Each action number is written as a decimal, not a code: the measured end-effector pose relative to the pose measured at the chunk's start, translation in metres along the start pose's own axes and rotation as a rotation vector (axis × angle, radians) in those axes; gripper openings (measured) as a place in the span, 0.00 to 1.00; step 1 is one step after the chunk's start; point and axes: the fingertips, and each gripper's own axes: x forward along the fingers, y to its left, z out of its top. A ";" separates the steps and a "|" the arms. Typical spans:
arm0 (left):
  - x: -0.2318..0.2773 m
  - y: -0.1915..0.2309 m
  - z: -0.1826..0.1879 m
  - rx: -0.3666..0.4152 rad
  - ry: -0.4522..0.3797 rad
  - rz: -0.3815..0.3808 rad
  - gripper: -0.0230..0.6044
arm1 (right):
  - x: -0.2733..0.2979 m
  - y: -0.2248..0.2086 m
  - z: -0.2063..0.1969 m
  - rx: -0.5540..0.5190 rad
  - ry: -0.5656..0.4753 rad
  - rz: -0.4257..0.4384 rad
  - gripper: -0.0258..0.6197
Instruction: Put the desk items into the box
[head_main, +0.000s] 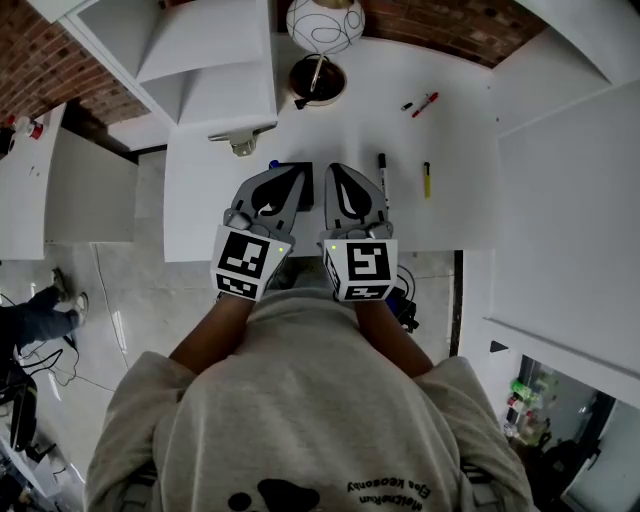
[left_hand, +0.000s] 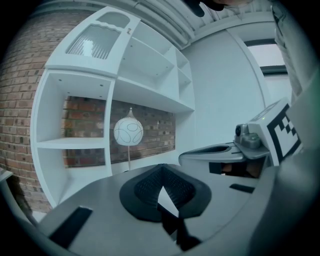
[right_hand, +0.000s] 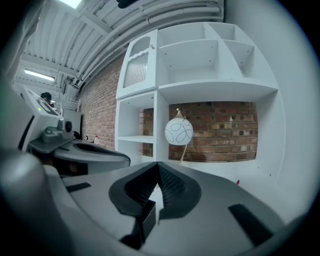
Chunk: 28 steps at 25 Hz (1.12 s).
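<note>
Sweatshirt (head_main: 300, 400), then left gripper (head_main: 296, 175) and right gripper (head_main: 338, 172), both clenched, empty — pen (head_main: 382, 166), marker (head_main: 426, 180) on desk (head_main: 460, 150) right of jaws, apart.

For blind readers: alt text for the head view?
From above, a person holds the left gripper and right gripper side by side, both shut and empty, over a desk with a globe lamp, a red marker and two pens.

I record three desk items lying flat on the white table (head_main: 460, 200): a red pen (head_main: 427, 103) set aslant at the far side with a small black piece (head_main: 407, 105) just beside it, and, nearer, a black pen (head_main: 382, 166) and a yellow marker (head_main: 426, 180) roughly parallel, apart.
</note>
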 end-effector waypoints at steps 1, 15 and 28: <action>0.001 -0.003 0.003 0.006 -0.005 -0.009 0.04 | -0.004 -0.005 0.002 0.002 -0.003 -0.016 0.07; 0.032 -0.069 0.037 0.070 -0.057 -0.186 0.04 | -0.060 -0.069 0.021 0.013 -0.038 -0.203 0.07; 0.071 -0.124 0.056 0.105 -0.064 -0.317 0.04 | -0.096 -0.127 0.022 0.004 -0.012 -0.323 0.07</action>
